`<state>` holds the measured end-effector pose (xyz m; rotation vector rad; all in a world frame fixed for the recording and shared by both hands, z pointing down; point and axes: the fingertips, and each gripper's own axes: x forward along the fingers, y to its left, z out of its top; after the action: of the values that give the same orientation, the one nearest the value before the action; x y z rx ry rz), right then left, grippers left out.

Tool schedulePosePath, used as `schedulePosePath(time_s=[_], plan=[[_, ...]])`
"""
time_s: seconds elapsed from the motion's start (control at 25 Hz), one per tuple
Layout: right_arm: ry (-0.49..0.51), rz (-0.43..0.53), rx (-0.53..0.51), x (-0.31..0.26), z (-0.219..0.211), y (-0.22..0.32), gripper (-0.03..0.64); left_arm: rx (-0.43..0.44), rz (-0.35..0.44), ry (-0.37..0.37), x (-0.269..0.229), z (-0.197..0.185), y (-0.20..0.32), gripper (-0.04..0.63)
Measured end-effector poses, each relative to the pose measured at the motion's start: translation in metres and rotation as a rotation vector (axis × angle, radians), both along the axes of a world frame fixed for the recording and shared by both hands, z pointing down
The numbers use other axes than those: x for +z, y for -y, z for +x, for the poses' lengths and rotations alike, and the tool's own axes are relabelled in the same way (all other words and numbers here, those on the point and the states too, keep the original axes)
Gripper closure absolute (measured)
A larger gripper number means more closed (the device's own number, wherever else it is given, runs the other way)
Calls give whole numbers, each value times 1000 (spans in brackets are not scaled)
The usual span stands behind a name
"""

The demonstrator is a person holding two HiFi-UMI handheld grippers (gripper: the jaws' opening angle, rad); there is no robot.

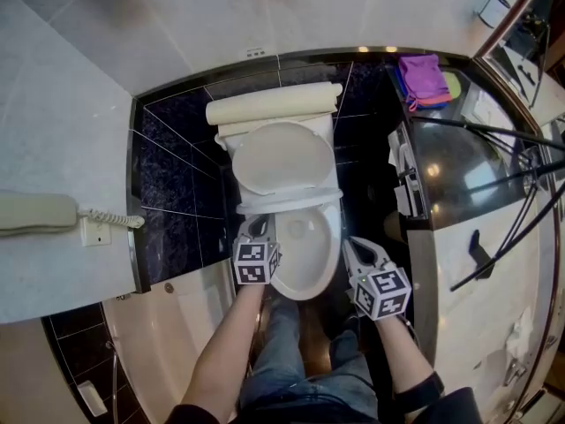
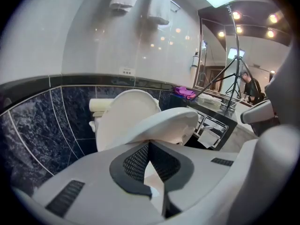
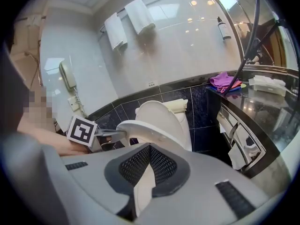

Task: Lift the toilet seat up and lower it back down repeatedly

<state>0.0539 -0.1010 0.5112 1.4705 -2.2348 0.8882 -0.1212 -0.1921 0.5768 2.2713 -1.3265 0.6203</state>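
Lower centre, head view: two forearms (image 1: 222,352) reach up-frame, flanking white ceramic toilet bowl (image 1: 307,268). At left, left gripper (image 1: 253,227) clamped on edge of white plastic toilet seat (image 1: 288,203), half raised, tilted. At right, right gripper (image 1: 351,246) jaws together, empty, beside bowl rim. Beyond, white oval lid (image 1: 282,157) stands raised.

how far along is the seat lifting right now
Done: the lid already stands open. In hand: the toilet seat is part-way up, off the bowl, with the left gripper clamped on its rim; the right gripper is shut by the other side, whether on the seat I cannot tell. Left: finish this swing, then keep repeating.
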Motion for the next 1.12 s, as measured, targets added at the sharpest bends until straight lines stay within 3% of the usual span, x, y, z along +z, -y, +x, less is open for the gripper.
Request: schedulePosePath(time_s=[0.28,0.64,1.12], plan=[[-6,5,-8,3,-17,15,600,32,67,29,-6,-3,62,595],[-34,0,-19,9,-15,30,600,33,84,44,-9,-3,124,595],[-56,24,-53,1,-21,39,600,29,106,69,-25,-15,118,595]])
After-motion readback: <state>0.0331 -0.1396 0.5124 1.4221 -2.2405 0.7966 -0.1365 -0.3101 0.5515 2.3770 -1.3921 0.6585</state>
